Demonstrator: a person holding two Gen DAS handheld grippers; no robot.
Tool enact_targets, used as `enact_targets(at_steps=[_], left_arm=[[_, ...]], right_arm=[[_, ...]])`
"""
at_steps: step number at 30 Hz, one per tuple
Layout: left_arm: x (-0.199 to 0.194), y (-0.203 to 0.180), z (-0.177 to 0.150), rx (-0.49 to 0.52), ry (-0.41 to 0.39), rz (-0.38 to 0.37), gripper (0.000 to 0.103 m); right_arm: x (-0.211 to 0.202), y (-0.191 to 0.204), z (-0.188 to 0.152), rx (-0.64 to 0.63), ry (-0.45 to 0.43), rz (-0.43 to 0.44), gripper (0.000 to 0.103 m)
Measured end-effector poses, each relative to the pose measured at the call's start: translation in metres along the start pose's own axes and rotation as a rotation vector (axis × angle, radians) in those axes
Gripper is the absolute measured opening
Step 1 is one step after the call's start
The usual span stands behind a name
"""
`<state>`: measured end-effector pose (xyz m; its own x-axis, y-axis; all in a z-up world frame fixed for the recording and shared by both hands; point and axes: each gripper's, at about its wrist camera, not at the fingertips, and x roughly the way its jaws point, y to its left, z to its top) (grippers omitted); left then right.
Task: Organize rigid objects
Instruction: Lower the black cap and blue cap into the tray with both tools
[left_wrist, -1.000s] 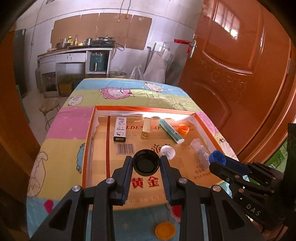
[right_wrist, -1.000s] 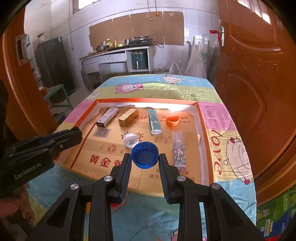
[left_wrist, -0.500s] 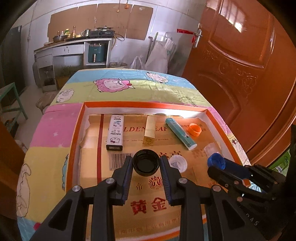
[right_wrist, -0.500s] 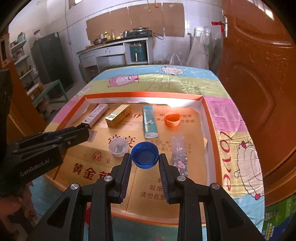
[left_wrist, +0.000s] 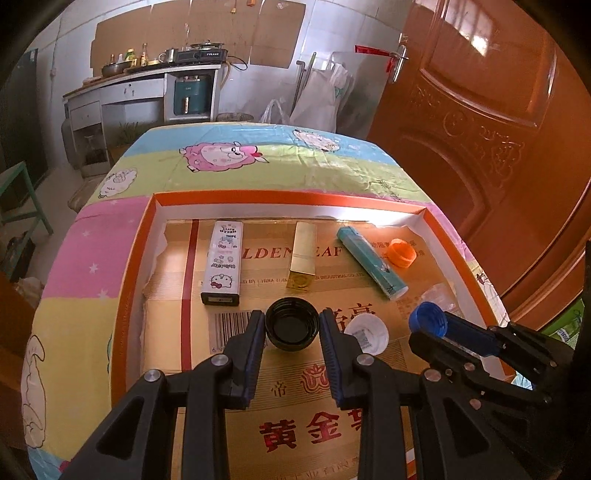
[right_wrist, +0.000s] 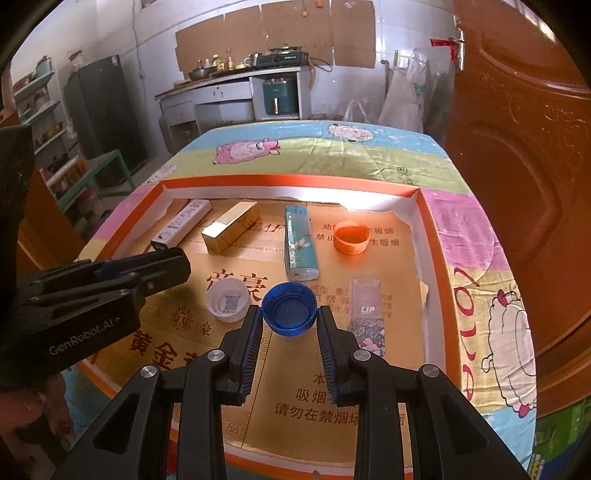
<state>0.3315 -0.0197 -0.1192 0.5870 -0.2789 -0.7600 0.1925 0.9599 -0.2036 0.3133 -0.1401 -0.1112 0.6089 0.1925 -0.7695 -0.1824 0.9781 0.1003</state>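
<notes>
Over the tray (left_wrist: 133, 258) on the cartoon-cloth bench, the left gripper (left_wrist: 291, 328) has its jaws clamped on a black cap (left_wrist: 291, 326), the right gripper (right_wrist: 289, 317) on a blue cap (right_wrist: 289, 308), both above bare cardboard near the white cap (right_wrist: 227, 301).

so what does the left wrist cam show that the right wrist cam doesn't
Only the left wrist view shows the black cap clamped in the left gripper. Only the right wrist view clearly shows the clear LIP tube. Both show the blue cap held by the right gripper, plus the white cap, orange cap and the teal lighter.
</notes>
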Motion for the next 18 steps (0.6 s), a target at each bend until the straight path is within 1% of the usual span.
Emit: enact_targets(at_steps=[18], left_arm=[[0.0105, -0.0001, -0.0032, 0.012, 0.008, 0.002, 0.03]], right_arm=[[0.0099, 0.0011, -0.0037, -0.003, 0.025, 0.007, 0.031]])
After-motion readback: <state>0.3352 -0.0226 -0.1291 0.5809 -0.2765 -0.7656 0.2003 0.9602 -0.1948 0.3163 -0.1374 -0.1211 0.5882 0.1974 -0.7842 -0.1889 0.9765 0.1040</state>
